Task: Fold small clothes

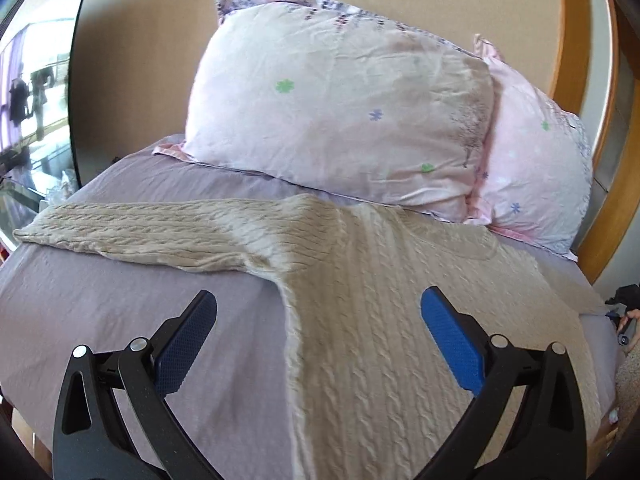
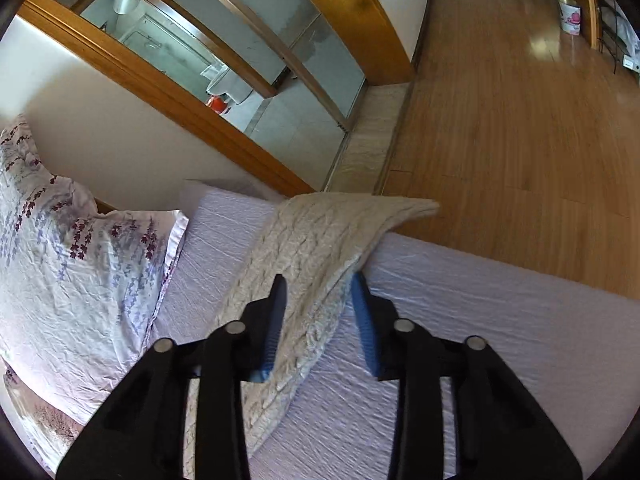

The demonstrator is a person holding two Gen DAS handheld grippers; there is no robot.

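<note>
Your left gripper (image 1: 318,312) hangs over the bed with its jaws spread wide and nothing between them; one blue pad (image 1: 450,340) sits above the knit, the other above bare sheet. The cream cable-knit sweater (image 1: 360,300) lies flat on the lavender sheet (image 1: 100,312), its body filling the lower centre of the left wrist view and one sleeve (image 1: 120,228) stretched toward the left edge of the frame. Its top edge touches the front pillow (image 1: 332,96), with a second pillow (image 1: 536,160) just beside that one at the right.

In the right wrist view, your right gripper (image 2: 318,286) has its jaws partly closed, pinching a fold of the sweater (image 2: 312,248) at centre frame. The fabric's far end overhangs the bed edge above the wooden floor (image 2: 520,120).
</note>
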